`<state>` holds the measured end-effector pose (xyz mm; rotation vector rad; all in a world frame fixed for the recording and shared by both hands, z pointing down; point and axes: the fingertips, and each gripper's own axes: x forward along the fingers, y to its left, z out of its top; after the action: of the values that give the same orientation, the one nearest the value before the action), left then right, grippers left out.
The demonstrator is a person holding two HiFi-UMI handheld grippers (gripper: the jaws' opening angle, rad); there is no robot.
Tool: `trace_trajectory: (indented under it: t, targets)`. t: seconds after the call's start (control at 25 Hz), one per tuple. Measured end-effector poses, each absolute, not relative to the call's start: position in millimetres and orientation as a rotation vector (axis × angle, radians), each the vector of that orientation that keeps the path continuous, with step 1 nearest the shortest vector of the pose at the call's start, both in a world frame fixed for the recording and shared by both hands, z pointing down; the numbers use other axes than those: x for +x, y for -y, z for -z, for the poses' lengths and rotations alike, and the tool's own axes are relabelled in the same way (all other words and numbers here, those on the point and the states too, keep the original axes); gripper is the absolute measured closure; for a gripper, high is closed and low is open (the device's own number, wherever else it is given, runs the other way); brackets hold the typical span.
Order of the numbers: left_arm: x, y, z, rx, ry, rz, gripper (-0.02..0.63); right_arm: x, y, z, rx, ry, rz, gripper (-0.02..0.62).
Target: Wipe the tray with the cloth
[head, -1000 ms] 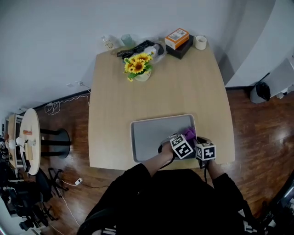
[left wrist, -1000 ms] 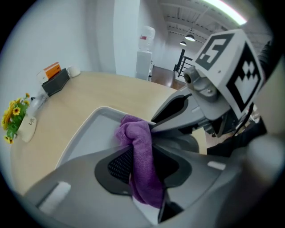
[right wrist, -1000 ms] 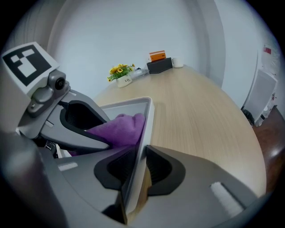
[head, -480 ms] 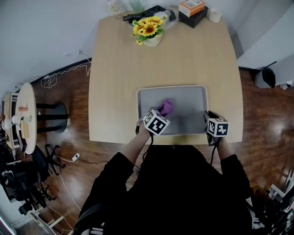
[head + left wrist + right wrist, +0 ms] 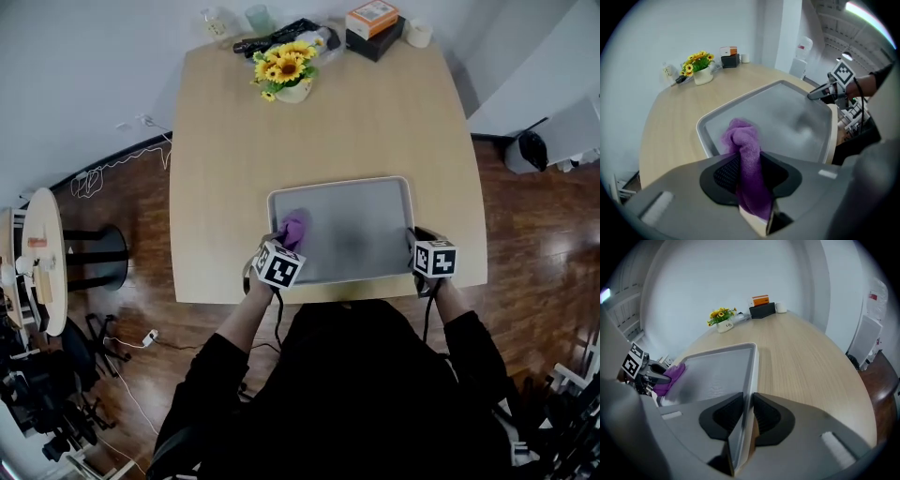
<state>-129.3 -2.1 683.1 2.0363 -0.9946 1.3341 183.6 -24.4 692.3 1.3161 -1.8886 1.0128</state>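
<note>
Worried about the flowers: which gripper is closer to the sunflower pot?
Left. The left gripper, with the cloth at the tray's left end, lines up with the sunflower pot; the right gripper, on the tray's right rim, is farther off.

1. No text, brand or number can be read in any view.
2. Left cube [image 5: 280, 266]: black-and-white square marker, a pattern only, no letters or digits.
3. Right cube [image 5: 435, 259]: same kind of marker, different pattern, no letters.
4. Orange box [image 5: 372, 14] at the far counter edge: pale patch of print on top, too small to read.
5. Vase [image 5: 724, 326]: small dark mark on its front, illegible.
6. White unit [image 5: 802, 47] by the wall: red label, too blurred to read.
</note>
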Motion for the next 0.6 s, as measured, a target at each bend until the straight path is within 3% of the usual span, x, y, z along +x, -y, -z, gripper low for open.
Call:
trace_trajectory:
  t: [0.2,0.6]
  targets:
    - [-68.2,-0.7,-680.8,2.076,0.901,-1.334,0.506,184.4,21.3,-692.4,1.303,1.913,-1.025,0.523]
    - [134.2,-37.8,-674.6,2.314,0.384,-1.390,0.506,181.2,21.2,-691.6,1.244,1.977,-1.057,0.522]
